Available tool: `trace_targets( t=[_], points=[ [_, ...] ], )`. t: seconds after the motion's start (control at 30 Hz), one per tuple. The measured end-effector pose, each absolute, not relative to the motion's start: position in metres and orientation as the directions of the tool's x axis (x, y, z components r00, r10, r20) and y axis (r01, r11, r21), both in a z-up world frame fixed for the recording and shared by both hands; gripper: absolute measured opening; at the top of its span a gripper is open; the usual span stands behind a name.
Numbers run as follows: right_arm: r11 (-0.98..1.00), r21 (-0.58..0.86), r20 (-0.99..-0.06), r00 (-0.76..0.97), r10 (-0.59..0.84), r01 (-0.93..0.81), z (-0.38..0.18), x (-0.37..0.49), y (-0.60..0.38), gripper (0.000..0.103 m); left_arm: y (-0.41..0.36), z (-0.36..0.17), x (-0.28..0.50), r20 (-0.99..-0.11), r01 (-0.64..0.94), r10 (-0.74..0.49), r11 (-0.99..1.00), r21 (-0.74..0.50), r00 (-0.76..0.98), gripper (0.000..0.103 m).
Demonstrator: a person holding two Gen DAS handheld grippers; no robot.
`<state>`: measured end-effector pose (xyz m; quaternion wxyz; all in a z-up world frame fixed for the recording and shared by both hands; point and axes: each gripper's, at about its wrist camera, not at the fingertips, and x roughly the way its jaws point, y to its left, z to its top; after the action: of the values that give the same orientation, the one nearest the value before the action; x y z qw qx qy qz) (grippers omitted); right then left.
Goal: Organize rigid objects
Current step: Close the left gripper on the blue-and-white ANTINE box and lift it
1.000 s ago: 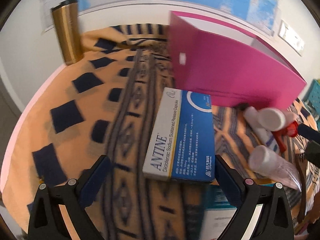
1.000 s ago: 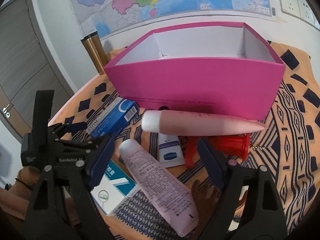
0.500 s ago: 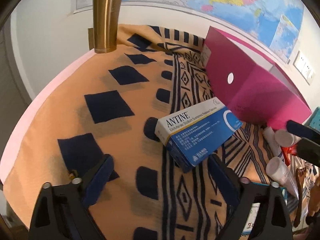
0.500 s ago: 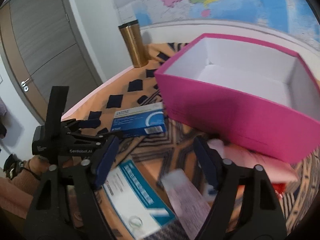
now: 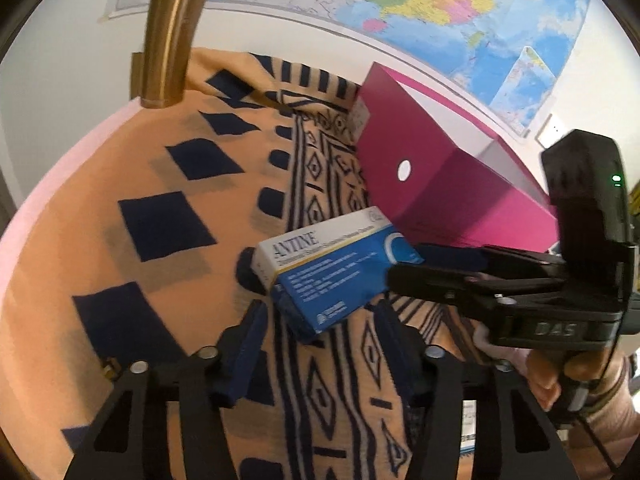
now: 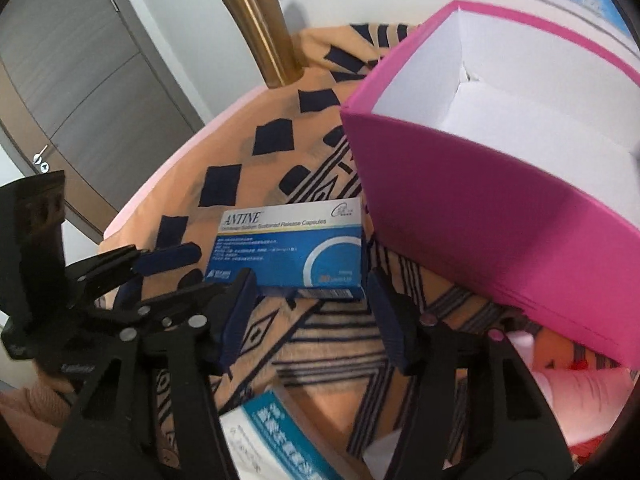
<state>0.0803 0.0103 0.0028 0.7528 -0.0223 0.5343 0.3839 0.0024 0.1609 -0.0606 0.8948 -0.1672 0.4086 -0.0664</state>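
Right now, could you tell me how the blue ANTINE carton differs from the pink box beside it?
The ANTINE carton is a small, closed, flat pack printed in blue and white; the pink box is far larger and plain magenta outside. The carton is sealed, while the pink box stands open-topped, showing a white interior with nothing visible inside. Both are rigid rectangular cardboard containers resting on the patterned cloth.

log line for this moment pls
left gripper: open, closing | right gripper: open, closing, nearing blue ANTINE box | pink box: empty

A blue-and-white ANTINE medicine carton (image 6: 292,248) lies flat on the patterned cloth, just left of the open pink box (image 6: 500,200).
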Motion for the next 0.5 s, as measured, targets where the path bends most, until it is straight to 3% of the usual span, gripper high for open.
trace_targets(
  t=[0.5],
  points=[
    [0.654,0.412,-0.820,0.055,0.570,-0.634,0.007,0.045,-0.004,0.059,0.163,-0.061,-0.016,-0.709,0.043,-0.317,0.926,-0.375,0.630,0.048]
  ],
)
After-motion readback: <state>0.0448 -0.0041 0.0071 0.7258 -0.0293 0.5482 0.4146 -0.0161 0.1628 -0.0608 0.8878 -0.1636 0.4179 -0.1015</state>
